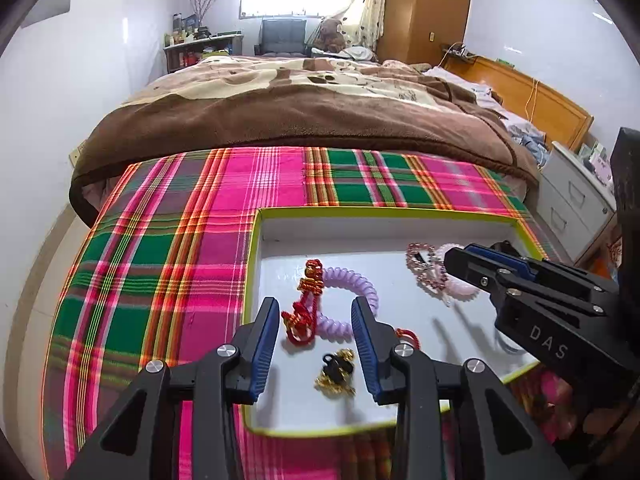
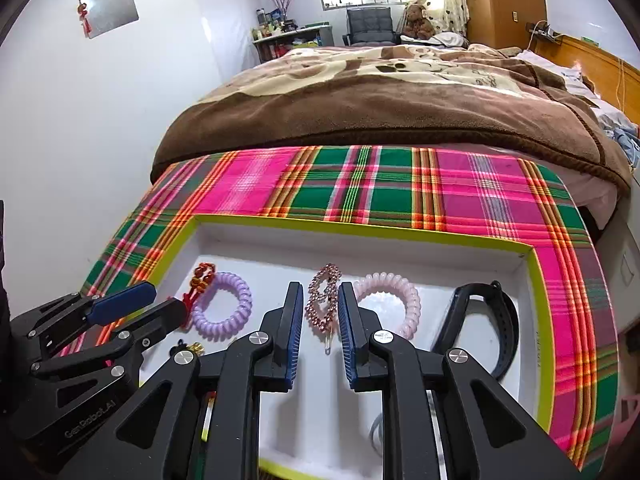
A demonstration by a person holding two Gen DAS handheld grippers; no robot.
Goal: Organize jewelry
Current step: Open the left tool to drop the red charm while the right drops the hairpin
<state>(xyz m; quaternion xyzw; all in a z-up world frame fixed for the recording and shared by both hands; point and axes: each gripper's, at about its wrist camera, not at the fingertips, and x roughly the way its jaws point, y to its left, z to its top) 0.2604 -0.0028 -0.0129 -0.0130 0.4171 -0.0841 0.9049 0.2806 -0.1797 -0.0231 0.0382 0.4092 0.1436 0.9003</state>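
Observation:
A white tray with a yellow-green rim (image 1: 256,264) (image 2: 360,228) lies on a plaid cloth. In it are a purple spiral hair tie (image 1: 352,292) (image 2: 222,306), a red knotted cord charm (image 1: 308,304) (image 2: 200,280), a gold and black trinket (image 1: 336,368), a pink beaded hair clip (image 2: 322,302) (image 1: 424,268), a pale pink spiral tie (image 2: 394,300) and a dark wristband (image 2: 480,320). My left gripper (image 1: 315,320) (image 2: 160,300) is open and empty above the red charm and purple tie. My right gripper (image 2: 320,308) (image 1: 460,258) is open, its fingers either side of the beaded clip.
The plaid cloth (image 1: 160,248) (image 2: 400,188) covers the table, which abuts a bed with a brown blanket (image 1: 300,112). A white drawer unit (image 1: 572,200) stands to the right. A white wall is on the left.

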